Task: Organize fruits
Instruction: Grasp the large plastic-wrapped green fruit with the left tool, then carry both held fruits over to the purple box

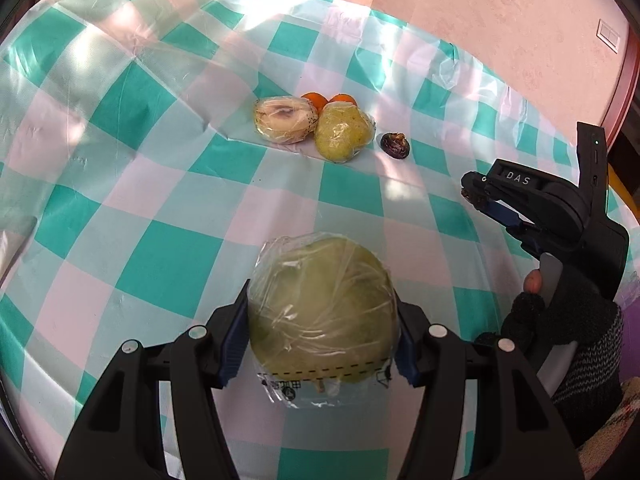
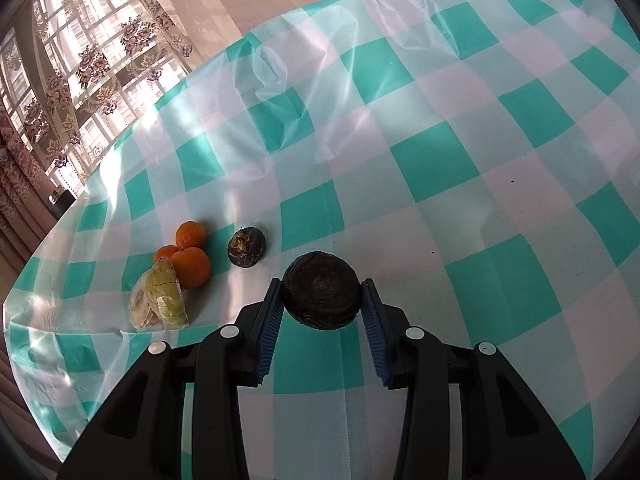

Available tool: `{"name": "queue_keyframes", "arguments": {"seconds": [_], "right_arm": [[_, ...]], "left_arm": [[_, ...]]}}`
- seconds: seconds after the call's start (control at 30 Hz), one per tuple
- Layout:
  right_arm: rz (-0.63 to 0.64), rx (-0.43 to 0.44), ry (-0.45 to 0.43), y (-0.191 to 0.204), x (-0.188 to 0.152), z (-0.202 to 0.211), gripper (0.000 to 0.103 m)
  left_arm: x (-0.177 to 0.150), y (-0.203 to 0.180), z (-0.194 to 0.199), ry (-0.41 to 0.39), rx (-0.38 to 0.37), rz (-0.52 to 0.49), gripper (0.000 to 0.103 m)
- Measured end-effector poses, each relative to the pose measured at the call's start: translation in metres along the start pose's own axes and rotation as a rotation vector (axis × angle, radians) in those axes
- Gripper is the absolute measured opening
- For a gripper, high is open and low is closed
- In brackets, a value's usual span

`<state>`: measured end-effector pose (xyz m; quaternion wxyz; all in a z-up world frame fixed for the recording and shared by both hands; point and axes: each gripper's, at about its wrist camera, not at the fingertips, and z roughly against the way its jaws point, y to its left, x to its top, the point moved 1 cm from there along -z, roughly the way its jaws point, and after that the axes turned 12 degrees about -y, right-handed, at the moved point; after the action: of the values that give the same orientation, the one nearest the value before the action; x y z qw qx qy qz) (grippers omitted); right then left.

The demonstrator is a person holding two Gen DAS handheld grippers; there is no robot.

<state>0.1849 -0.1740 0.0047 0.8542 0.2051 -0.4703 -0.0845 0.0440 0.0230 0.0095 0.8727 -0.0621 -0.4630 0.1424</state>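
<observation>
On the counter with its green-checked cloth, the left gripper holds a plastic-wrapped green round fruit. The right gripper holds a dark brown round fruit. Both probably go next to the small fruit pile.

The left wrist view was taken from just behind the left gripper, low over the checked tablecloth and aimed toward the pink wall; the right gripper was caught at its right edge. The right wrist view was taken from behind the right gripper, angled toward the curtained window. The fruit pile and the cloth were shared by both views.
</observation>
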Motion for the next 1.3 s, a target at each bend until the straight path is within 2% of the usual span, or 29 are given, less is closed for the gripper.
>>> {"name": "queue_keyframes", "arguments": {"seconds": [0.13, 0.5, 0.67, 0.87, 1.3], "right_arm": [[0.022, 0.017, 0.000, 0.006, -0.022, 0.031, 0.040], [0.156, -0.007, 0.061, 0.023, -0.087, 0.119, 0.040], [0.224, 0.003, 0.091, 0.026, -0.109, 0.149, 0.040], [0.309, 0.035, 0.082, 0.033, -0.129, 0.183, 0.040], [0.419, 0.074, 0.077, 0.044, -0.158, 0.221, 0.040]], "left_arm": [[-0.004, 0.007, 0.011, -0.004, -0.011, 0.012, 0.060], [-0.023, 0.036, 0.043, 0.000, 0.005, 0.051, 0.060], [-0.028, 0.035, 0.057, -0.026, 0.007, 0.014, 0.060], [-0.034, 0.032, 0.069, -0.044, 0.000, -0.014, 0.060], [-0.048, 0.013, 0.094, -0.109, 0.005, -0.136, 0.060]]}}
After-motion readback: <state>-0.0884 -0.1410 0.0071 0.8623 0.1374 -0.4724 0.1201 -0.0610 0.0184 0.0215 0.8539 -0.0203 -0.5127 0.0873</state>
